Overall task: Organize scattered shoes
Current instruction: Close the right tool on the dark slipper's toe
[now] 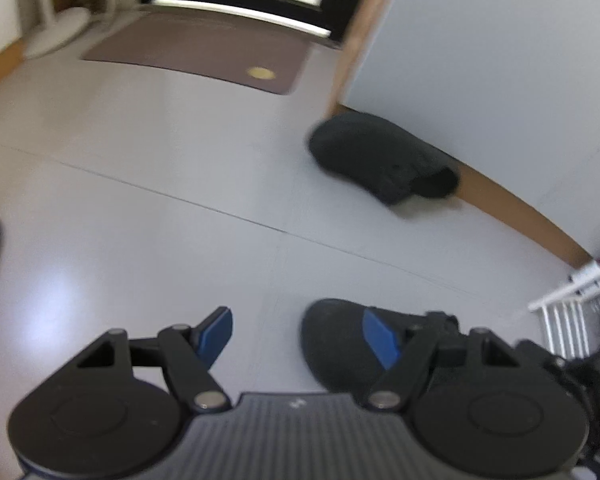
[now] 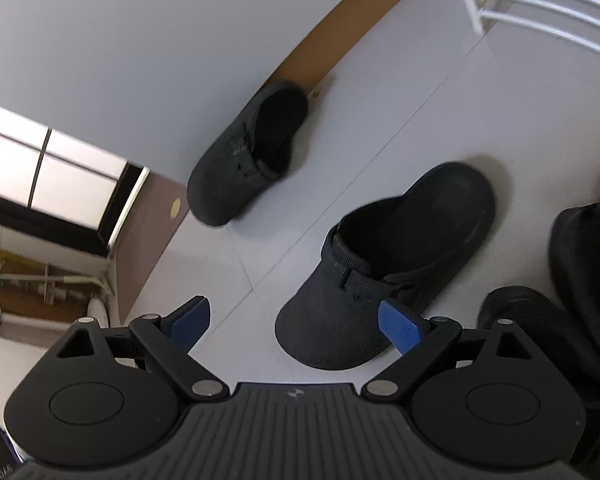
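While both tools hang above the floor (image 2: 440, 92), neither holds anything. Right gripper (image 2: 296, 326): blue fingers spread wide, nothing between them. Left gripper (image 1: 298, 334): likewise spread, empty.

Near clog (image 2: 384, 272): dark, open-backed, lying upright on its sole in open floor, toe just past the right tool's right finger (image 2: 400, 326). No contact that I can make out. Far clog (image 2: 248, 152): same make, against the brown baseboard (image 2: 332, 44) at the floor's wall edge, toe toward the doormat (image 2: 156, 216). The two are apart and angled differently, so the pair is not yet set straight.

Step in hand, as I judge it: take the near clog. Best grip looks like the upper's rim beside the strap, one finger inside the opening and one outside; the rounded toe is too broad and would likely slip. Carry low, then set it beside the far clog, toes matched, heel along the baseboard.

Views differ. Right wrist shows both clogs whole, openings included, plus a white rack (image 2: 540, 4) at the top right. Left wrist shows only the near clog's toe, half hidden behind its own finger, and the far clog blurred, but gives the full doormat and the door sill (image 1: 240, 12) beyond.
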A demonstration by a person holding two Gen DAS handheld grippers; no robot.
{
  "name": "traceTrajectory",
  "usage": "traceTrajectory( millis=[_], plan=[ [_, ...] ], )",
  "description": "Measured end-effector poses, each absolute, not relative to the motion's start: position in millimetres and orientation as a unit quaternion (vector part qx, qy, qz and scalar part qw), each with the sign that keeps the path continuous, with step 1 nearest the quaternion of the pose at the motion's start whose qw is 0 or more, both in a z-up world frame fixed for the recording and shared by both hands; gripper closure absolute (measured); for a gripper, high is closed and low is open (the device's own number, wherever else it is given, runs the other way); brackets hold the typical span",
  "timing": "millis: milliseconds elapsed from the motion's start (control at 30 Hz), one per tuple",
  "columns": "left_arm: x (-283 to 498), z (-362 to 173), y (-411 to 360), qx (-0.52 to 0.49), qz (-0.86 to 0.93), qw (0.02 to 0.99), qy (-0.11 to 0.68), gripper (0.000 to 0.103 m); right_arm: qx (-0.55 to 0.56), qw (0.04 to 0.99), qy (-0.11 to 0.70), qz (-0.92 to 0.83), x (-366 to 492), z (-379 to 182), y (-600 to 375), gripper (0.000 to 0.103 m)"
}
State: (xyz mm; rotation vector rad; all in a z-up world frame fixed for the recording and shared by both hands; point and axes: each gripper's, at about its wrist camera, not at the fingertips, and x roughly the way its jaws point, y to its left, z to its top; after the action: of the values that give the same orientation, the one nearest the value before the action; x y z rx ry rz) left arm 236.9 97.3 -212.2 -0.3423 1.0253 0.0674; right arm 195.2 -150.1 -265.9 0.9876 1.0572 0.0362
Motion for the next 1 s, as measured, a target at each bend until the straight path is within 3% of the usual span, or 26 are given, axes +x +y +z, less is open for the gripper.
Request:
traceTrajectory(
  millis=[200, 467, 733, 1000],
  plan=[
    [248.2, -234.1, 118.4, -0.204, 0.038, 0.853, 0.479, 0.029, 0.450, 0.737, 0.503, 0.012, 205.7, -300.1, -145.1, 0.009],
    [269.7, -258.9, 113.8, -0.174, 0.040, 0.851, 0.493, 0.031, 0.477, 0.712, 0.515, -0.025, 226.1, -334.2, -126.1, 0.004],
    [233.4, -272.1, 120.9, -0.225, 0.049, 0.848, 0.477, 0.032, 0.469, 0.694, 0.541, -0.076, 229.9, -354.7, -109.0, 0.003],
    [215.0, -284.1, 139.4, -0.209, 0.075, 0.853, 0.472, 0.031, 0.420, 0.718, 0.544, -0.112, 243.4, -355.9, -105.5, 0.000]
  ],
)
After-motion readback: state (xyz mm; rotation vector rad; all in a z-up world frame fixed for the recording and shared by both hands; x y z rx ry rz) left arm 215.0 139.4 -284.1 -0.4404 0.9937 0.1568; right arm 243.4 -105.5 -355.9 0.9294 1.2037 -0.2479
